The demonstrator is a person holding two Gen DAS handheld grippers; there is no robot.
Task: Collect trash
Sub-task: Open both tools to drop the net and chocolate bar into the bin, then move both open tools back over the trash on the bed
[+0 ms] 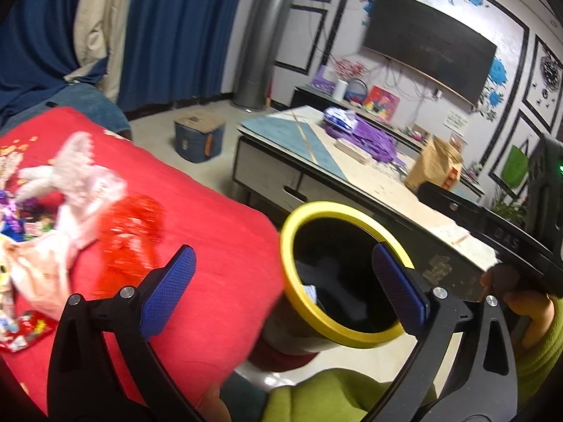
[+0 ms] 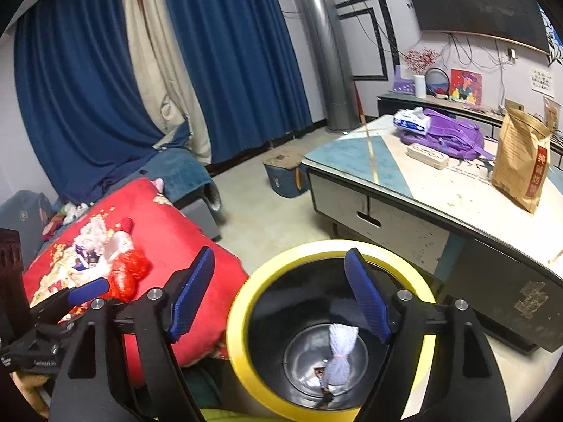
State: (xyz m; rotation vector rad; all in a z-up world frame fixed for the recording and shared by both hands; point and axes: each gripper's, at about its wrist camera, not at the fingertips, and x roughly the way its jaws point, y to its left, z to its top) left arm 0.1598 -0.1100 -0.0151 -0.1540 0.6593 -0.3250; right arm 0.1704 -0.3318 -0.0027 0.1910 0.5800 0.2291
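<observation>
both claws (image 1: pixel 283 281) (image 2: pixel 281 295) released — knotted wrapper (image 2: pixel 339 355) upright in bin (image 2: pixel 239 316)

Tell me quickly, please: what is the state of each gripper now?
Left gripper: open, holding nothing.
Right gripper: open, holding nothing, above the yellow-rimmed bin.

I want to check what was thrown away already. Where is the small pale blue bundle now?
In the right wrist view, the pale blue bundle lies at the bottom of the yellow-rimmed bin, below the right gripper, beside the red cushion.
</observation>
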